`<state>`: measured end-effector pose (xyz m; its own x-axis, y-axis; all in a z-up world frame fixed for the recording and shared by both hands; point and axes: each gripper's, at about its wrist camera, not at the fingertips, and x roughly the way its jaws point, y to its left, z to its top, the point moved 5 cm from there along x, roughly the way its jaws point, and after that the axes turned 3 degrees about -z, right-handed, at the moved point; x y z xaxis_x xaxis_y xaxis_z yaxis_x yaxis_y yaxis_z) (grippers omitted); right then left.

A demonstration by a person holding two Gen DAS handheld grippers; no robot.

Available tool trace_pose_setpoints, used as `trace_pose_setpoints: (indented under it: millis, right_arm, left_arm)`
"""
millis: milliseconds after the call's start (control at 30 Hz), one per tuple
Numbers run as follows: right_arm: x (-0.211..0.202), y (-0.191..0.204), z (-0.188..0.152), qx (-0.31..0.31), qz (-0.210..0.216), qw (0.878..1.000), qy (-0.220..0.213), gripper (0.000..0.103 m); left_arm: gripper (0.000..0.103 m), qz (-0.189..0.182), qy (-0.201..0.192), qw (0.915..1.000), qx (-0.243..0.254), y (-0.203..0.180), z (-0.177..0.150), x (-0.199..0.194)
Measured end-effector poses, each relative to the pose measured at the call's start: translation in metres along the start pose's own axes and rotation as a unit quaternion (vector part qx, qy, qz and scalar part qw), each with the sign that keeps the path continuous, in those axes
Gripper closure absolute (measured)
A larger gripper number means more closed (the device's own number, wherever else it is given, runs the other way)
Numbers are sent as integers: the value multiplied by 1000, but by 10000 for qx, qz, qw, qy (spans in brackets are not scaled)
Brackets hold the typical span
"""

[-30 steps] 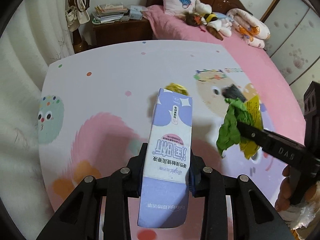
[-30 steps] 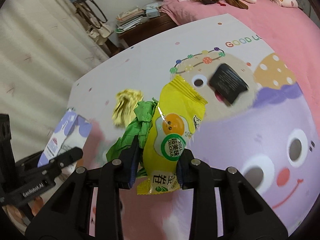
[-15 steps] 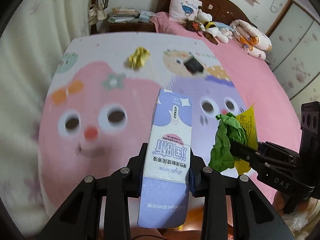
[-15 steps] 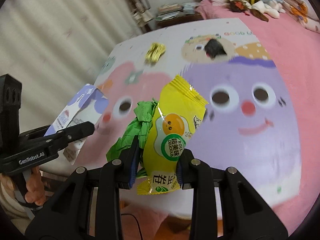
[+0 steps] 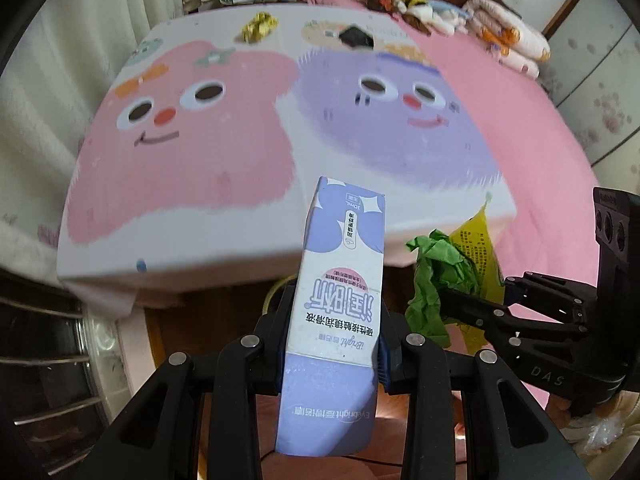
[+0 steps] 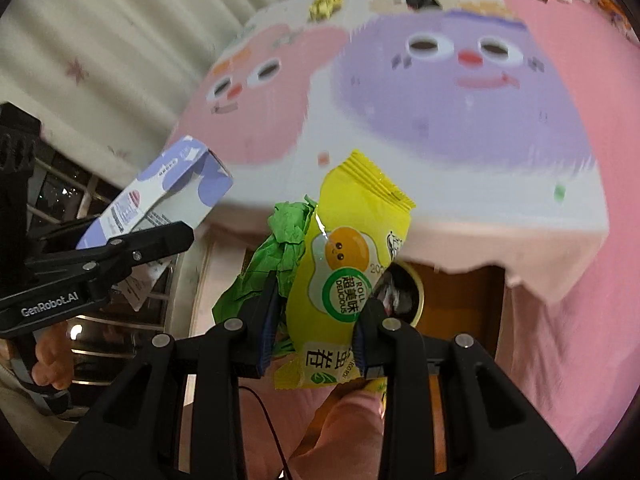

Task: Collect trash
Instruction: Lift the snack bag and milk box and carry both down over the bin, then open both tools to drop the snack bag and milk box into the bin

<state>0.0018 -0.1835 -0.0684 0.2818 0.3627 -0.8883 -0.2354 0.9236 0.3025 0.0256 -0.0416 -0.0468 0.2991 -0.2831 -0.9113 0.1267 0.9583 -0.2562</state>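
Both wrist cams sit just off the near edge of the table (image 5: 180, 256), facing across its cartoon cloth toward the bed (image 5: 520, 120) beyond. Left cam sits left of right cam. Shared: table (image 6: 460, 216) top, each other's gripper.

Lilac-and-white carton (image 5: 340, 304) with pink label; yellow wrapper (image 6: 352, 276) printed with fried egg, green crumpled paper (image 6: 280, 248); tabletop (image 5: 192, 152) patterned with pink and purple cartoon faces.
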Motion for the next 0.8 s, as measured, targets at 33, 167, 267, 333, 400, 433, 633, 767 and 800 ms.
trace_pose_setpoints:
  millis: [33,167,267,333,400,433,633,767,800]
  right_arm:
    - [8,-3,-10,44,-2,9999,101,76]
    - [49,-21,-45,316,-130,9981,504,76]
    - [85,-40,-68,615,-173,9952,740,76]
    - [115,-56,-87,840,-215,9923,889,76]
    - [142,-70,-104,1008,-281,9894,1009,76]
    - [158,-78,-113,1091,-310,9879,1060,76]
    - [234,-109,-146,1360,-378,9831,1168,75]
    - [282,-124,-151,1413,-476,9810,1238,74]
    - [293,-128,-153,1404,-499,9809,1249,74]
  left_arm:
    - [71,43,93,9999,6,-2,-11,7]
    - [71,184,460,9988,52,0,-37,40]
    - [71,202,801,9966,33,8,-61,79]
    - [71,190,973,9951,13,12,-78,109]
    - [71,229,1173,9928,8,17,-95,143]
    - [71,246,1243,9919,-1,20,-101,159]
    - [71,265,1461,9889,59,32,-126,248]
    - [71,333,1484,9881,248,38,-129,300]
    - [71,339,1480,9880,289,39,-129,312]
